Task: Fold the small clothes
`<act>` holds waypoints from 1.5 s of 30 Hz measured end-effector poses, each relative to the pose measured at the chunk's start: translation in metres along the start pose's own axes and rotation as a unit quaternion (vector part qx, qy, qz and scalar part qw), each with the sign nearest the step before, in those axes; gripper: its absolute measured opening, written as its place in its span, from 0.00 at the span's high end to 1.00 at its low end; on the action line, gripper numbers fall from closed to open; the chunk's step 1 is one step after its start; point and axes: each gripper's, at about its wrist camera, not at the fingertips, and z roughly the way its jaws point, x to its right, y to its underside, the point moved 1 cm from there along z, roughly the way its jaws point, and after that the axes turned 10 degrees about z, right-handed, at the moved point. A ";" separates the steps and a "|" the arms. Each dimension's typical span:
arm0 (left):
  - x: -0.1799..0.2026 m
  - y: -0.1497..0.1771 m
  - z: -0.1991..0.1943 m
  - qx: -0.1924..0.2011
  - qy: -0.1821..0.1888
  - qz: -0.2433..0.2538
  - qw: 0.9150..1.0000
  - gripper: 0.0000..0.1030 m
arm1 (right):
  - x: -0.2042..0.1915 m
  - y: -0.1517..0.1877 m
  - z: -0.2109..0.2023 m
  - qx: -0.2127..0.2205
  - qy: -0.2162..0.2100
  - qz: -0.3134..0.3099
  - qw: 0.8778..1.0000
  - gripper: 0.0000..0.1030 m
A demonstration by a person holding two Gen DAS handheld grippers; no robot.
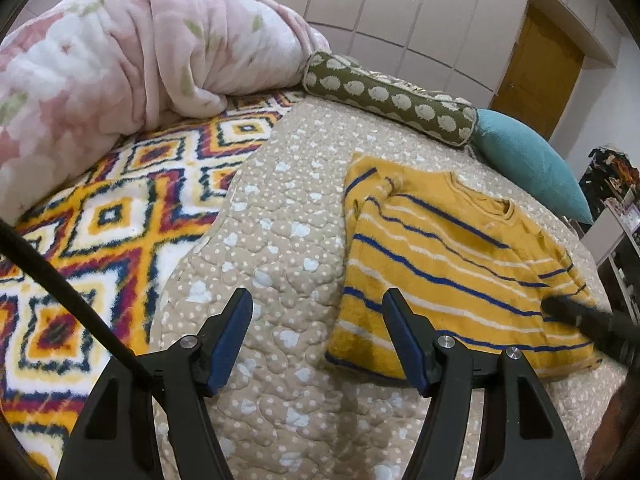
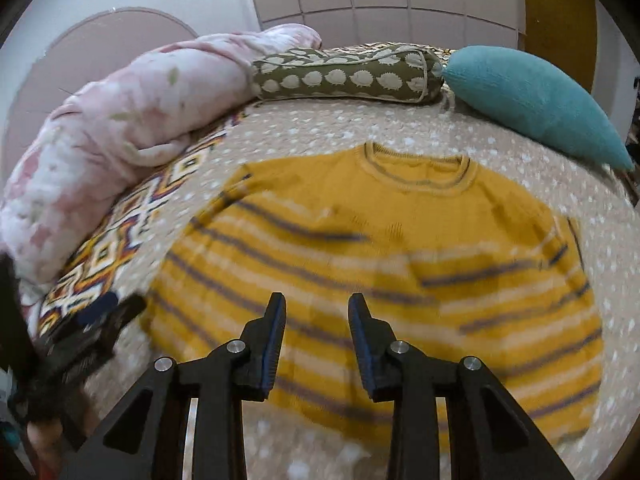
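A small yellow sweater [image 1: 448,268] with blue and white stripes lies flat on the beige quilted bedspread [image 1: 280,240], both sleeves folded in over its body. It also shows in the right wrist view [image 2: 380,248], neckline at the far side. My left gripper [image 1: 318,310] is open and empty, hovering over the bedspread just left of the sweater's hem corner. My right gripper [image 2: 317,314] is open and empty above the sweater's lower middle; it also shows at the right edge of the left wrist view [image 1: 584,316]. The left gripper shows at the lower left of the right wrist view [image 2: 96,328].
A pink floral blanket [image 1: 100,72] is bundled at the far left. A colourful diamond-pattern blanket [image 1: 100,232] lies left of the bedspread. An olive bolster [image 1: 392,100] and a teal pillow [image 1: 528,164] lie along the far edge. Shelves [image 1: 616,232] stand to the right.
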 end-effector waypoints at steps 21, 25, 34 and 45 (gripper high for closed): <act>0.016 0.002 -0.008 0.024 0.021 0.016 0.999 0.33 | -0.019 0.096 0.011 0.011 0.043 -0.067 0.997 0.63; 0.020 0.001 -0.013 0.038 0.028 0.022 0.999 0.32 | -0.017 0.100 0.013 0.015 0.044 -0.063 0.997 0.59; 0.024 0.002 -0.011 0.036 0.023 0.025 0.999 0.27 | -0.010 0.106 0.015 0.027 0.031 -0.050 0.998 0.55; 0.024 0.004 -0.011 0.032 0.029 0.023 0.999 0.27 | -0.012 0.107 0.017 0.029 0.039 -0.058 0.997 0.52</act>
